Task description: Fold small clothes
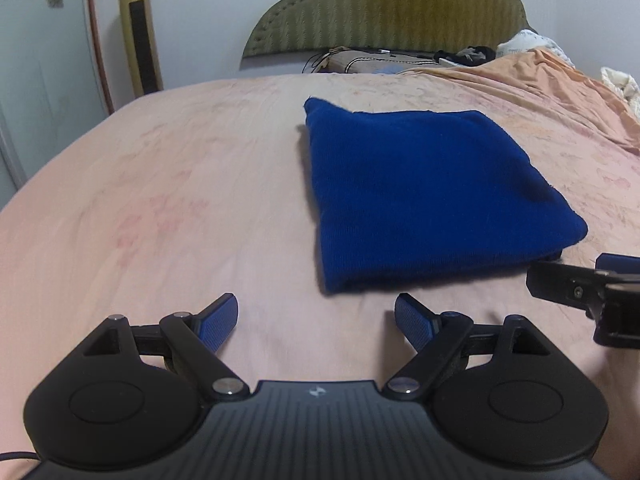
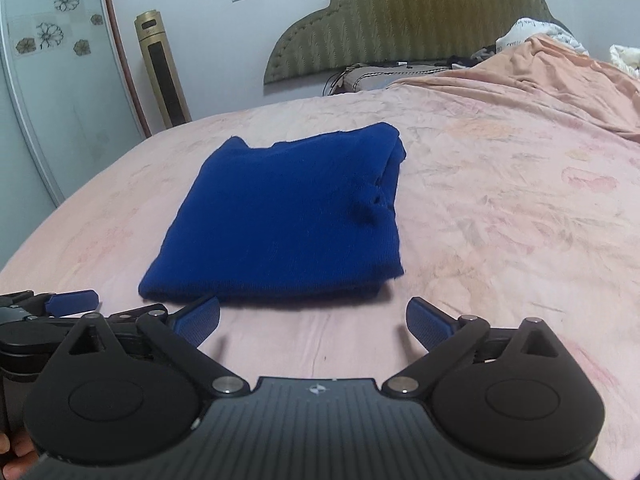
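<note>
We see folded blue garment [image 1: 432,196] flat on bed [image 1: 160,200], just beyond both grippers. Left gripper [image 1: 316,322] wide, empty; right gripper [image 2: 314,322] wide, empty.
</note>
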Motion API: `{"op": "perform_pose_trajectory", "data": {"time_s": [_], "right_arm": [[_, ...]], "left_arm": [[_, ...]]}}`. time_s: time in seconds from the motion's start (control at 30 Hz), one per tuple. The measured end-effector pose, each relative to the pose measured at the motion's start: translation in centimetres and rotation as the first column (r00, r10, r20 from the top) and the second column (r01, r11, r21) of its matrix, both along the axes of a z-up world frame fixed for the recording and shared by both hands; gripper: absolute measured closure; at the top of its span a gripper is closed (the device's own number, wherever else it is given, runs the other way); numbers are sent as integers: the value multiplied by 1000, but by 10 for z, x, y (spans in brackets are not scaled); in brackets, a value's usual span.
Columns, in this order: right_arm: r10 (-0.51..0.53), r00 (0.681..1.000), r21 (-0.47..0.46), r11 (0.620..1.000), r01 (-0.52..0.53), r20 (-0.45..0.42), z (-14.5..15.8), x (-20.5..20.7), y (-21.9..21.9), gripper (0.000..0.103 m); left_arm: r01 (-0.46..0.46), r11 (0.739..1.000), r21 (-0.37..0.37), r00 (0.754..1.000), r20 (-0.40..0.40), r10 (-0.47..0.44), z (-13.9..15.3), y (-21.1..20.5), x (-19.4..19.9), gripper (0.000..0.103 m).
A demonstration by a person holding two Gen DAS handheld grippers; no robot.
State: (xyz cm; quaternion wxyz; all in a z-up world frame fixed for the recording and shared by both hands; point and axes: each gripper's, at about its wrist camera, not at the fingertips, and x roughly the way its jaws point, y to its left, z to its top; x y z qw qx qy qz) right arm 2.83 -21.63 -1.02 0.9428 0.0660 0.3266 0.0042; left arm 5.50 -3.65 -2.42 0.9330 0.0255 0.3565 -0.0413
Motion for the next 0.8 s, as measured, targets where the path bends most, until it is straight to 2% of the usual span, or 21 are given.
{"op": "perform_pose_trajectory", "data": {"time_s": [0.17,0.33,0.53,0.8], "right_arm": [[-37,999,-73,997,37,1,-11,0,5,0],[-67,997,-150,987,63,-26,-27,3,10,0],[-69,997,-183,981,61,-37,-30,5,14,0],[-67,997,-174,983,59,-36,-31,5,14,0]], "left_arm": [[-25,999,-23,999,21,26,-6,4,-5,14],[-57,998,-32,998,28,58,-13,8,-5,0],[-50,999,0,998,28,50,-18,3,-5,0],[-51,999,-10,998,28,51,-19,2,-6,0]]}}
